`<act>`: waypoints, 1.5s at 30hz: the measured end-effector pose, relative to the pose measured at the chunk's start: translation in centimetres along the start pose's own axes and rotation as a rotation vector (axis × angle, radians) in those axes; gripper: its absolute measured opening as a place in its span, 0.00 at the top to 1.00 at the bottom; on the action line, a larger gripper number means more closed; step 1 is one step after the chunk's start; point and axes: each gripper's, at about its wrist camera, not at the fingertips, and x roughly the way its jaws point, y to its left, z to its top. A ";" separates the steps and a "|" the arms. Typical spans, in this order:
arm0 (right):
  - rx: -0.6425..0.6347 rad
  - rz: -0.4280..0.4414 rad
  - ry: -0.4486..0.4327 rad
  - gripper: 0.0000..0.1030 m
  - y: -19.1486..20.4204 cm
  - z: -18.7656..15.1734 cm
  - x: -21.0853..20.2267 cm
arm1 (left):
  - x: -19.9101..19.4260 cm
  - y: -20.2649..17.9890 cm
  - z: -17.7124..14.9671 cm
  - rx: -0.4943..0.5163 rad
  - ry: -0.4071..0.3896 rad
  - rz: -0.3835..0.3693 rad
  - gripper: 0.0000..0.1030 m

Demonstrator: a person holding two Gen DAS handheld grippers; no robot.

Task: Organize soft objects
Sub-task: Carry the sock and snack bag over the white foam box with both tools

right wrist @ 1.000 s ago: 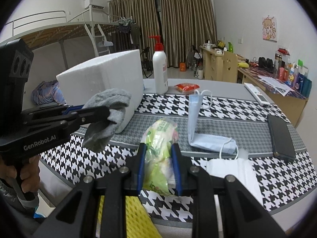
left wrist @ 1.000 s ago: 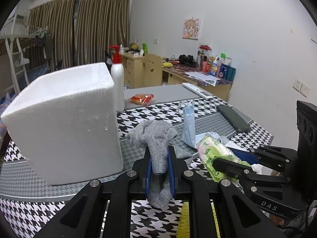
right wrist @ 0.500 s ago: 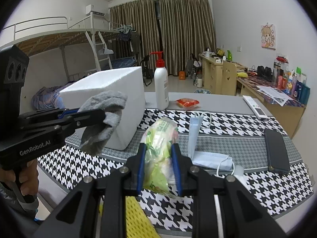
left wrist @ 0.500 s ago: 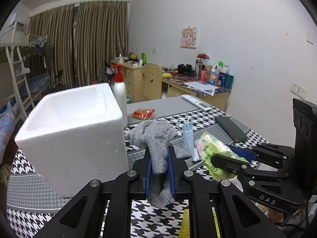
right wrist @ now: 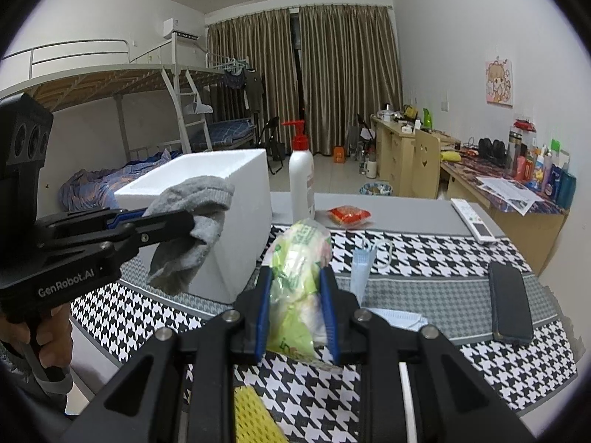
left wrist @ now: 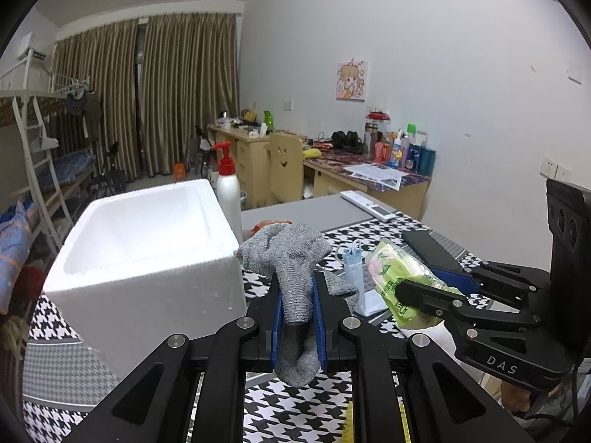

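Grey knit sock (left wrist: 295, 258), limp and ribbed, hangs pinched in the left gripper (left wrist: 297, 291) beside the blocky white foam box (left wrist: 147, 258). The right gripper (right wrist: 297, 284) clamps a crinkly green plastic packet (right wrist: 297, 288) above the houndstooth cloth (right wrist: 443, 350).

the foam box (left wrist: 147, 258) stands open-topped with clear air above its mouth; a pump bottle (left wrist: 229, 199) rises just behind it, a face mask (right wrist: 364, 262) beside.
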 end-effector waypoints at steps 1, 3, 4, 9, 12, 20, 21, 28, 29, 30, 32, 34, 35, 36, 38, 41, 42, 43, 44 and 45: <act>-0.001 0.002 -0.003 0.71 0.0 0.1 0.0 | -0.1 0.1 0.1 -0.002 -0.003 -0.002 0.85; 0.000 0.004 -0.010 0.71 0.0 0.4 0.0 | -0.3 0.3 0.3 -0.001 -0.013 0.001 0.85; 0.001 0.004 -0.013 0.71 0.0 0.6 0.0 | -0.3 0.5 0.4 -0.004 -0.015 0.000 0.85; 0.001 0.012 -0.034 0.71 0.2 1.3 -0.1 | -0.6 0.8 1.1 -0.006 -0.036 0.005 0.85; -0.003 0.016 -0.040 0.71 0.2 1.8 -0.1 | -0.8 1.0 1.6 -0.004 -0.051 0.014 0.85; -0.011 0.039 -0.066 0.71 0.4 3.0 -0.1 | -1.4 1.6 2.6 -0.007 -0.087 0.039 0.85; -0.013 0.040 -0.070 0.71 0.5 3.1 -0.1 | -1.5 1.6 2.7 -0.003 -0.089 0.043 0.85; -0.025 0.047 -0.083 0.71 0.9 4.1 0.2 | -1.7 2.2 3.3 0.004 -0.102 0.058 0.85; -0.026 0.048 -0.083 0.71 0.9 4.2 0.2 | -1.7 2.3 3.3 0.004 -0.104 0.061 0.85; -0.028 0.050 -0.086 0.71 0.9 4.3 0.2 | -1.8 2.4 3.4 0.003 -0.106 0.066 0.85; -0.032 0.052 -0.091 0.71 0.9 4.5 0.2 | -1.7 2.5 3.6 0.003 -0.110 0.069 0.85; -0.034 0.052 -0.095 0.71 0.8 4.6 0.2 | -1.8 2.8 3.7 0.002 -0.117 0.075 0.85; -0.035 0.053 -0.096 0.71 0.8 4.7 0.2 | -1.9 2.8 3.8 0.002 -0.119 0.077 0.85; -0.035 0.052 -0.099 0.71 0.8 4.8 0.2 | -1.9 2.9 3.8 0.000 -0.122 0.079 0.85; -0.036 0.051 -0.101 0.71 0.8 5.0 0.3 | -2.2 3.3 3.9 -0.001 -0.128 0.083 0.85; -0.043 0.053 -0.103 0.71 0.9 5.0 0.5 | -2.4 3.6 4.1 -0.005 -0.138 0.092 0.85; -0.046 0.055 -0.102 0.71 1.0 5.1 0.6 | -2.5 3.8 4.2 -0.007 -0.142 0.097 0.85; -0.051 0.057 -0.103 0.71 1.1 5.2 0.6 | -2.5 3.9 4.2 -0.008 -0.144 0.100 0.85; -0.054 0.058 -0.104 0.71 1.2 5.2 0.6 | -2.5 4.1 4.3 -0.011 -0.146 0.105 0.85; -0.057 0.061 -0.105 0.71 1.2 5.4 0.7 | -2.5 4.3 4.4 -0.014 -0.147 0.109 0.85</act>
